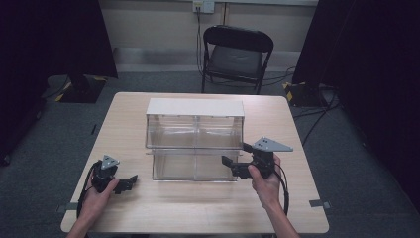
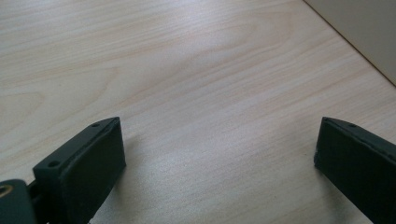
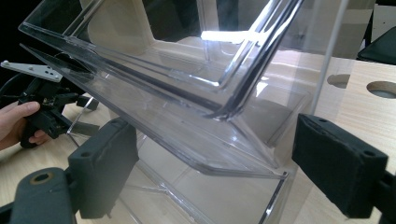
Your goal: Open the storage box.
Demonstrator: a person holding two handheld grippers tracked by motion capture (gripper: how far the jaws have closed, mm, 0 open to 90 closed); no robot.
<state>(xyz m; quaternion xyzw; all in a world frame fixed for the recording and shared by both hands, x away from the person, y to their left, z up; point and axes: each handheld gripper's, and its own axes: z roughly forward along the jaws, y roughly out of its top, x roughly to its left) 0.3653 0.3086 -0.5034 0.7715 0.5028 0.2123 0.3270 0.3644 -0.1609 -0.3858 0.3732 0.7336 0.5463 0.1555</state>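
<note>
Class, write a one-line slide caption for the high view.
Hand-held left tongs and right tongs, both open, flank a clear two-tier bin.

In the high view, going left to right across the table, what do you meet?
Left gripper held in the person's left hand → clear plastic two-tier bin with a white top → right gripper, its jaws open at the bin's right front corner → right hand.

Lab-like recording room: black curtains (image 1: 54, 34), folding chair (image 1: 236, 54), floor cables (image 1: 317, 116).
</note>
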